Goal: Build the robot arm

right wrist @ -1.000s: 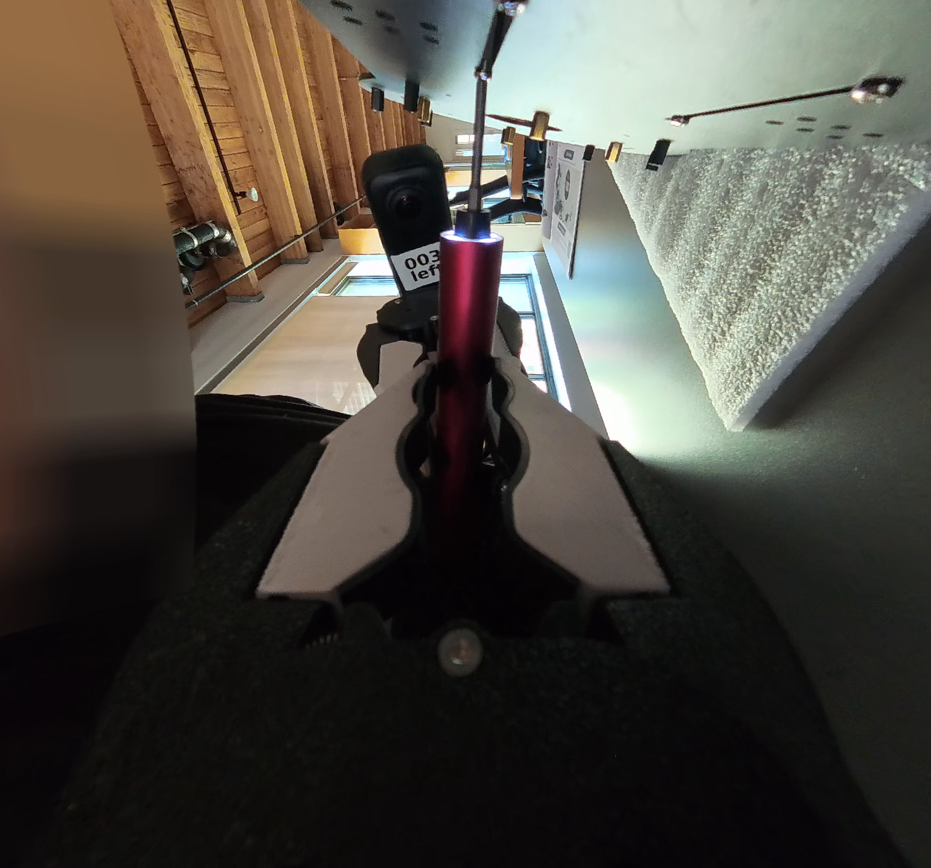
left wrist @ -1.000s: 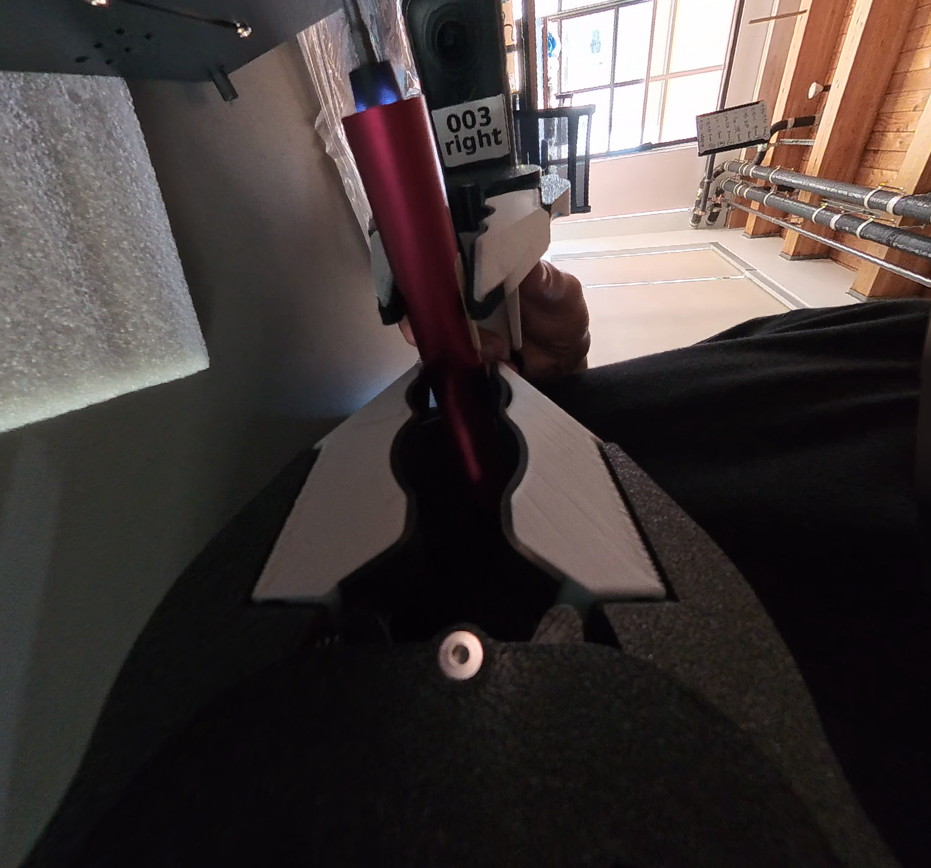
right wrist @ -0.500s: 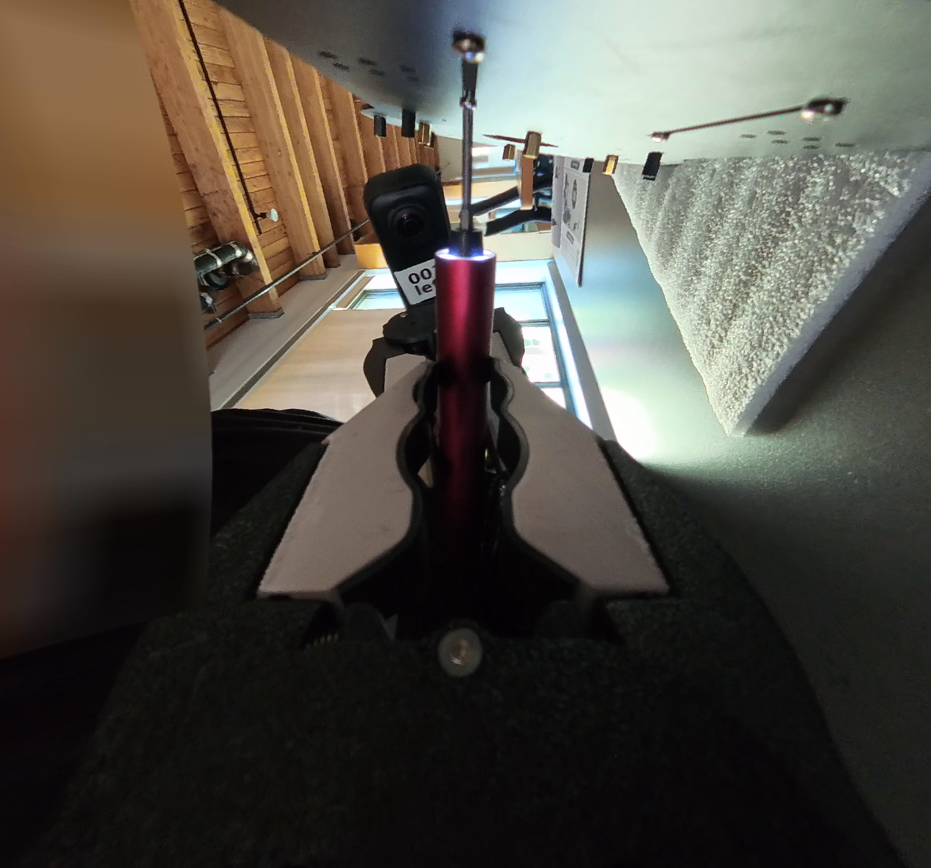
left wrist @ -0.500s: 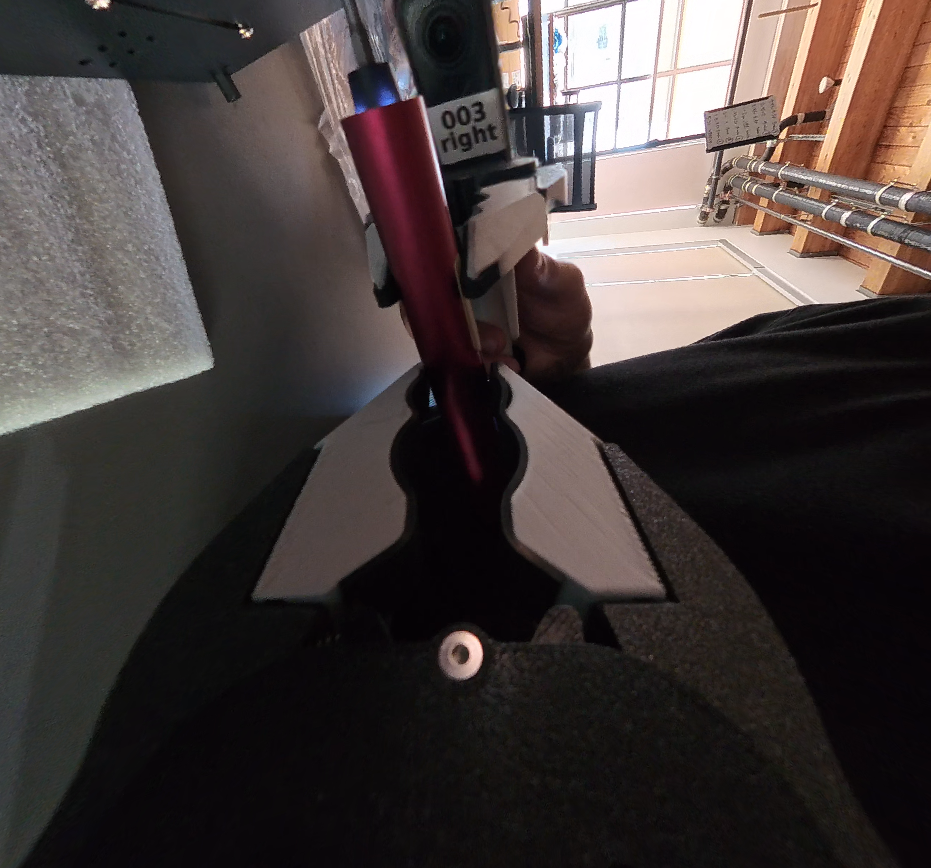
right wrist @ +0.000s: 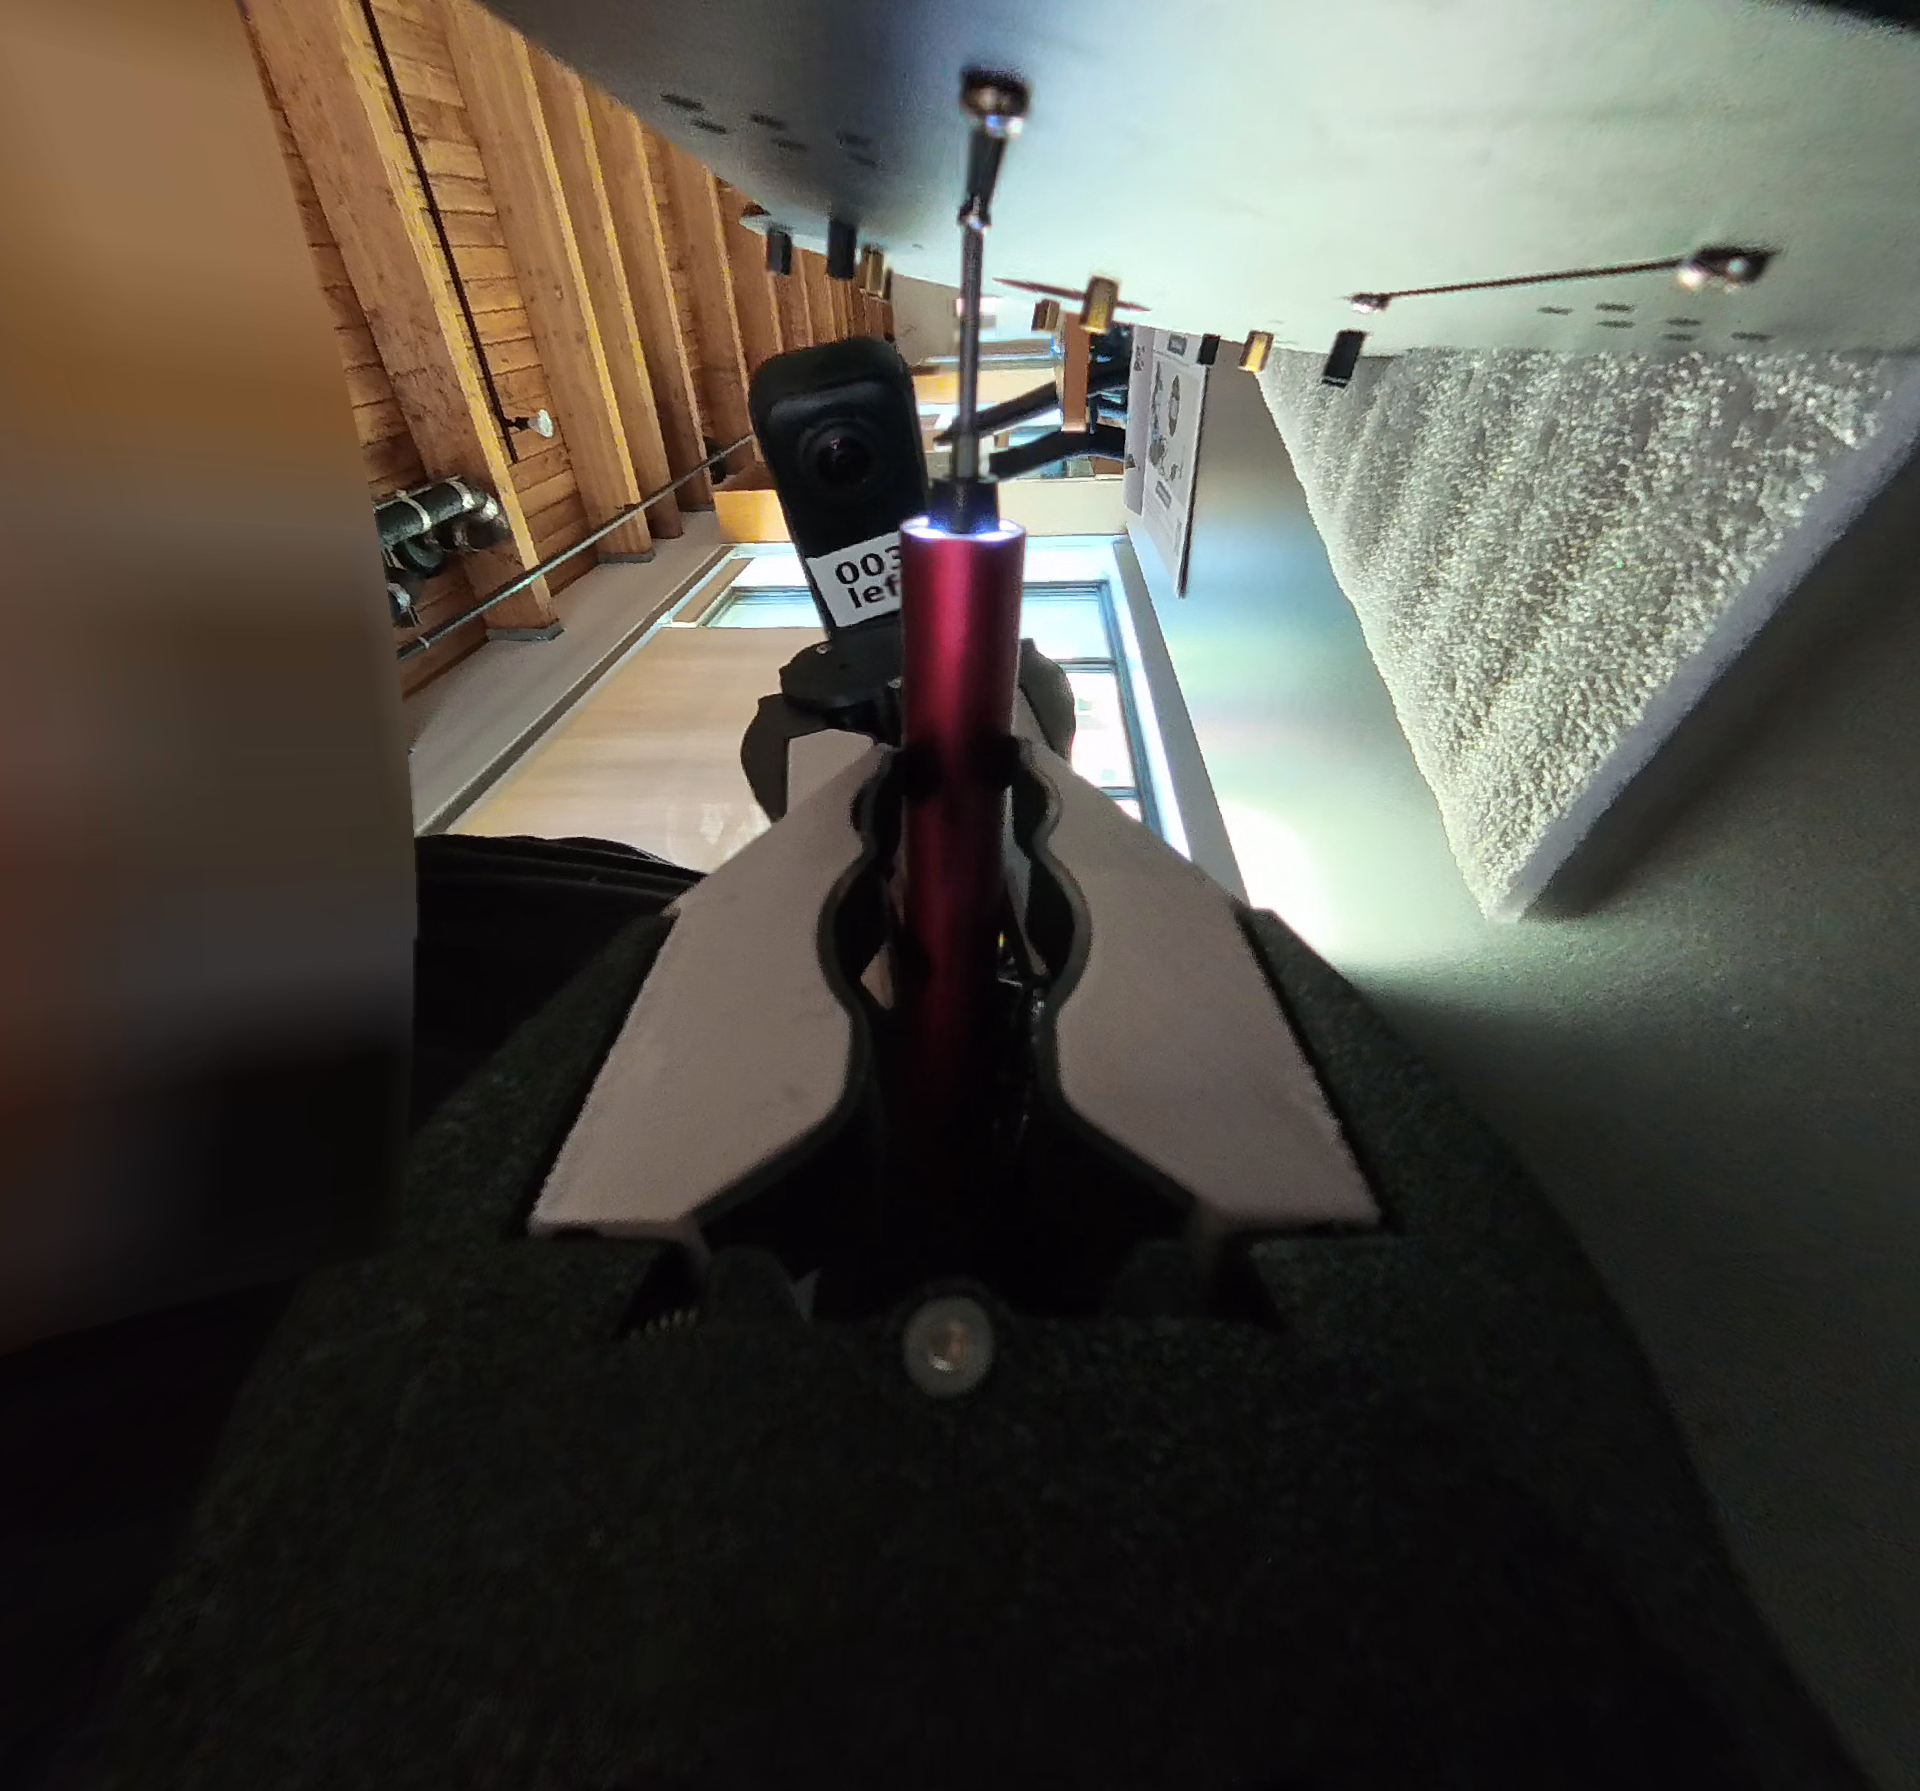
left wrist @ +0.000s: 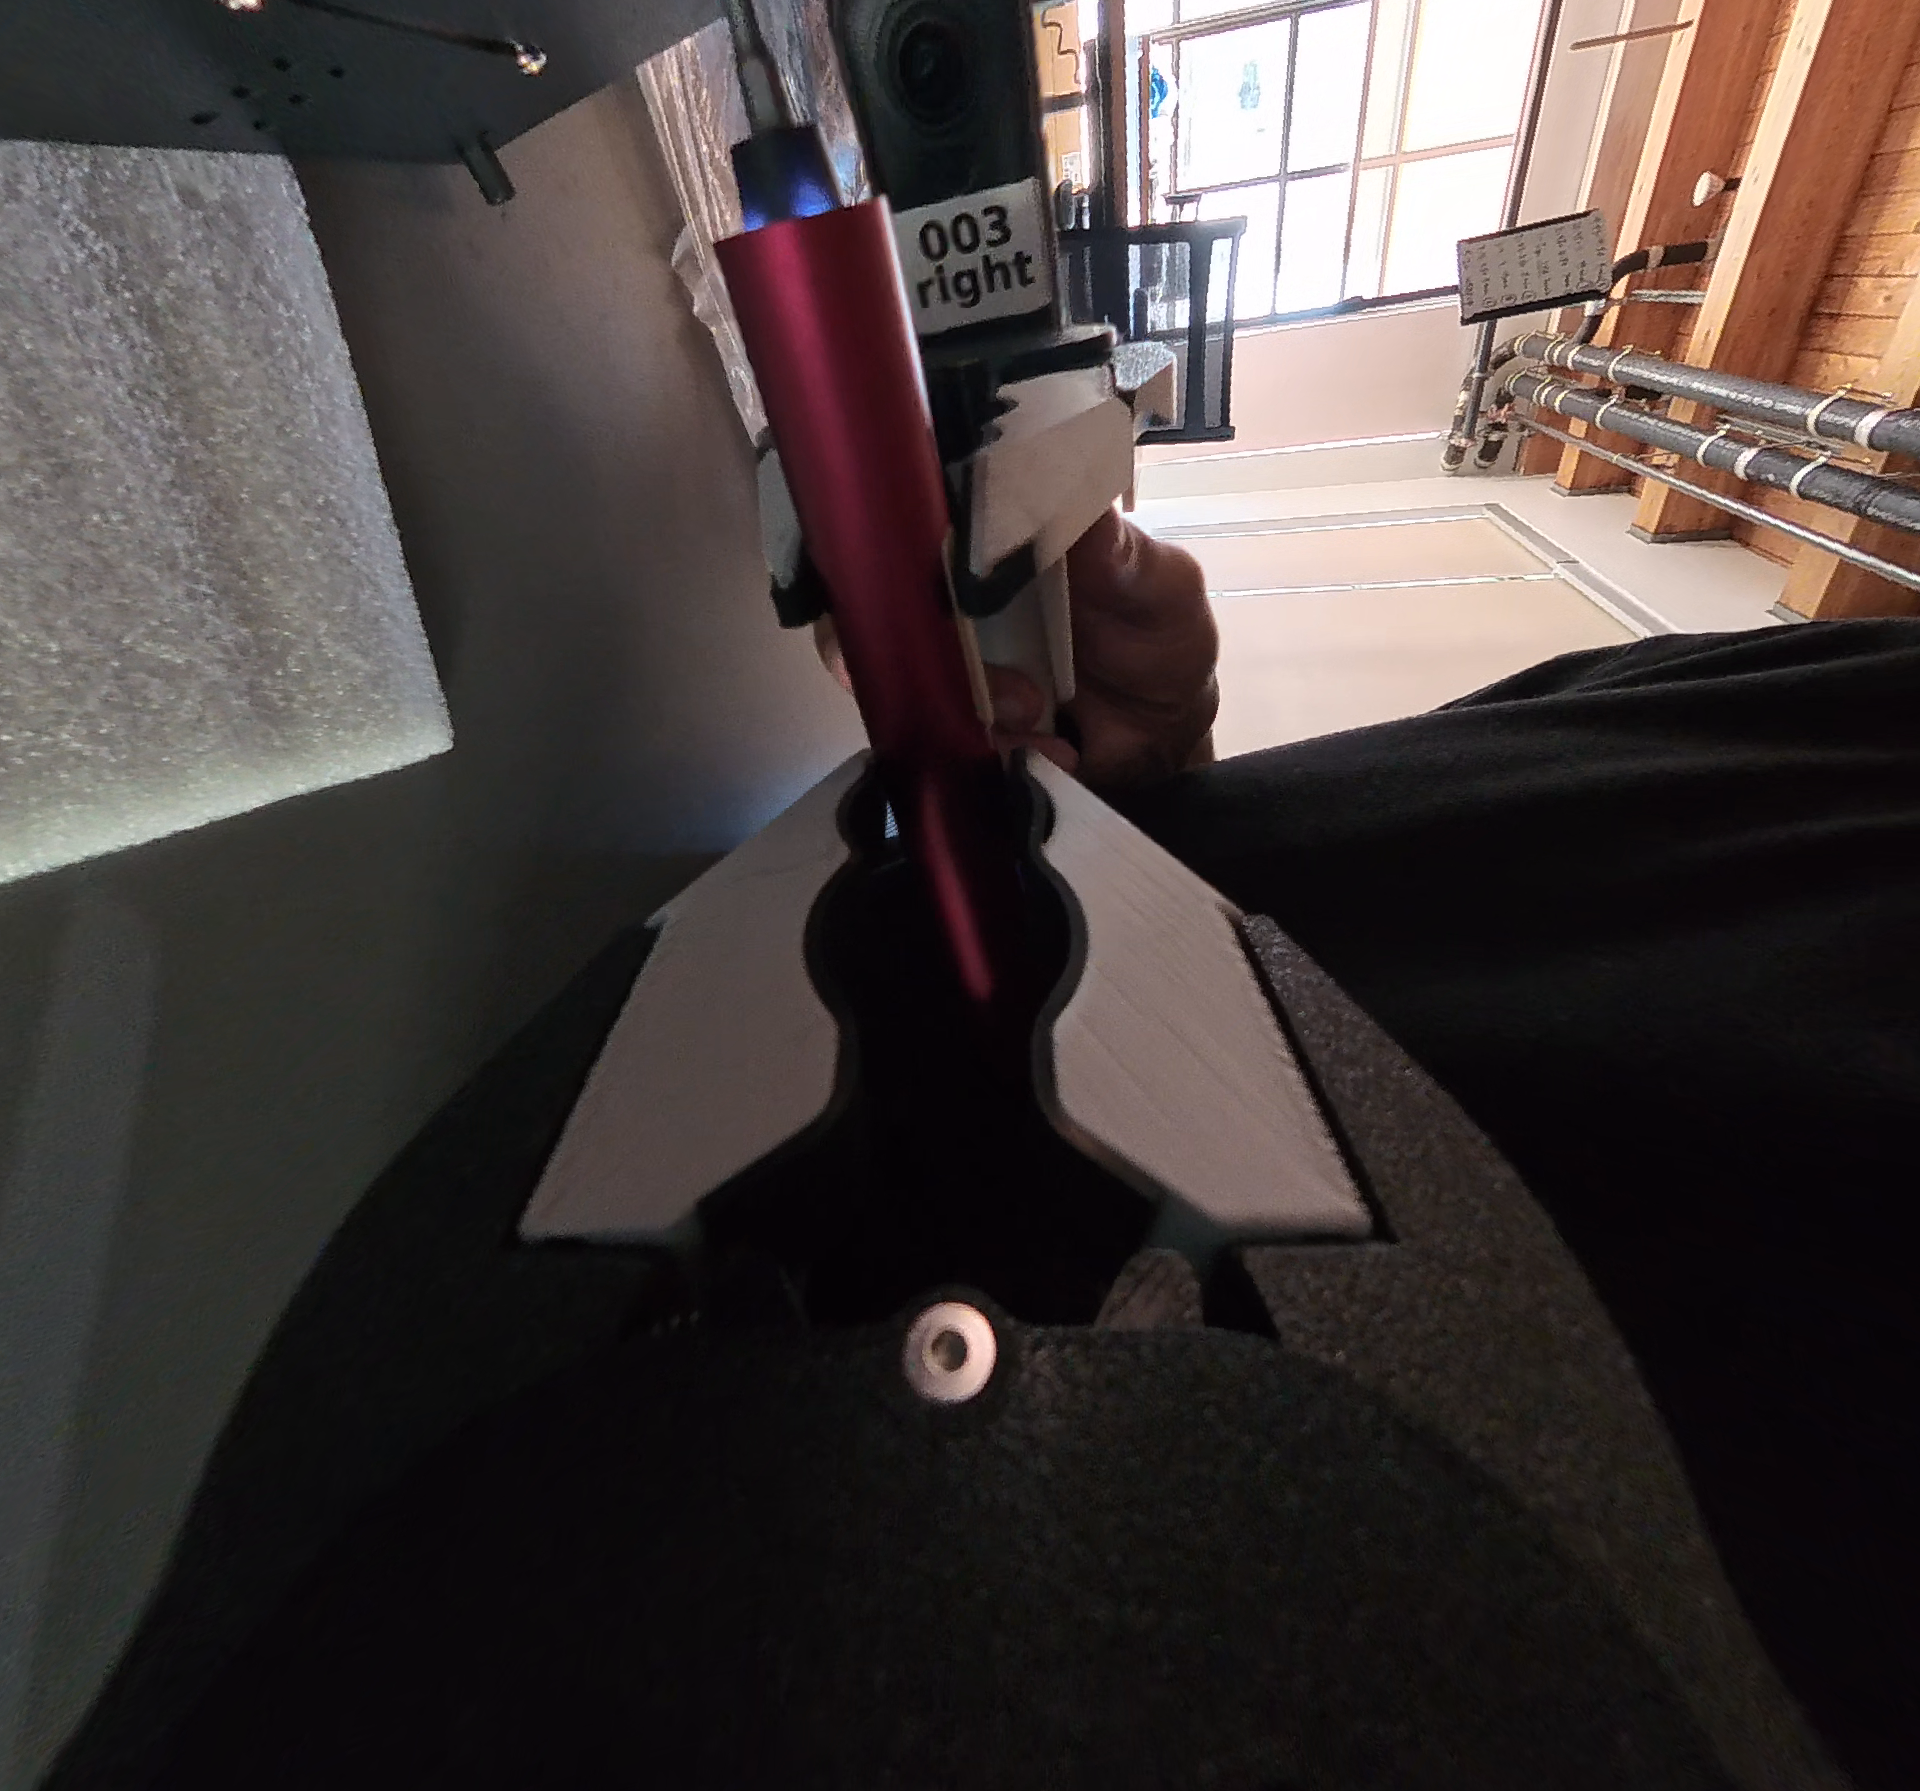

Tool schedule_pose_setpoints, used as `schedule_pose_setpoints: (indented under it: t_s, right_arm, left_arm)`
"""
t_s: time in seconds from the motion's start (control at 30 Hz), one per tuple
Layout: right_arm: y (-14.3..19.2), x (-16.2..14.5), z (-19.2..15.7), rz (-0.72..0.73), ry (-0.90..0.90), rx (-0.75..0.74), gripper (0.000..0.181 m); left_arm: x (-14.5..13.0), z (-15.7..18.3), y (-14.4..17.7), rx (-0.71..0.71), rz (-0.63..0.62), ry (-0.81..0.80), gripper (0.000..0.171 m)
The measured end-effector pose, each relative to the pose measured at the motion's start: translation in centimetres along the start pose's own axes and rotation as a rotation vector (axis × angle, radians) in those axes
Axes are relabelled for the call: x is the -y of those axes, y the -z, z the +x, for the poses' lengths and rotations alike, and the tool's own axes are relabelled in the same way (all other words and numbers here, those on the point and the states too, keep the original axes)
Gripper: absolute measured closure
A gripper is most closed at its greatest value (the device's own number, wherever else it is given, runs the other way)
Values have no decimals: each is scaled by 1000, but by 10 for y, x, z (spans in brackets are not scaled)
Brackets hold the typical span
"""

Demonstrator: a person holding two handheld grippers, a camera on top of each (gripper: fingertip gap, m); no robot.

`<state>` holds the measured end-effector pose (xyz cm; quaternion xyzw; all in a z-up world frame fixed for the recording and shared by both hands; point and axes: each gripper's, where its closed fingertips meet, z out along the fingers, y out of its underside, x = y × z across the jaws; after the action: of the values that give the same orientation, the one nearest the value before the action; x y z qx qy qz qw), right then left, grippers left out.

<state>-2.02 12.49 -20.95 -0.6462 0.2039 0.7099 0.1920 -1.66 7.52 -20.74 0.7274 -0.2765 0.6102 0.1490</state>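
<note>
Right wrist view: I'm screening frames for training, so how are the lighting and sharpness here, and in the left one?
Right wrist view: the red screwdriver, clamped in the right gripper, is sharp, its lit tip throwing glare onto the grey panel; a blurred patch covers the left side. Left wrist view: bright windows wash out, the left gripper sits in shadow, and the edges bend from the wide lens.

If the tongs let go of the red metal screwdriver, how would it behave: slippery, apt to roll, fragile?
The smooth red cylindrical metal screwdriver, gripped by the right tongs, looks slick, so it may slip. Its round body would probably roll on a flat surface. The thin steel bit, touching a small screw in the grey panel, seems likely to bend sooner than the body.
</note>
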Motion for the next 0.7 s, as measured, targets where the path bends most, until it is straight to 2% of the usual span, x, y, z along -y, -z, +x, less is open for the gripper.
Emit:
schedule_pose_setpoints:
  t_s: [0.37, 0.7]
  right_arm:
    - [0, -2, -2, 5, -26, 27, 162]
    - [-4, -13, -1, -65, 37, -35, 162]
  left_arm:
    - [0, 2, -1, -17, -9, 2, 149]
    - [0, 1, 1, -10, -13, 0, 150]
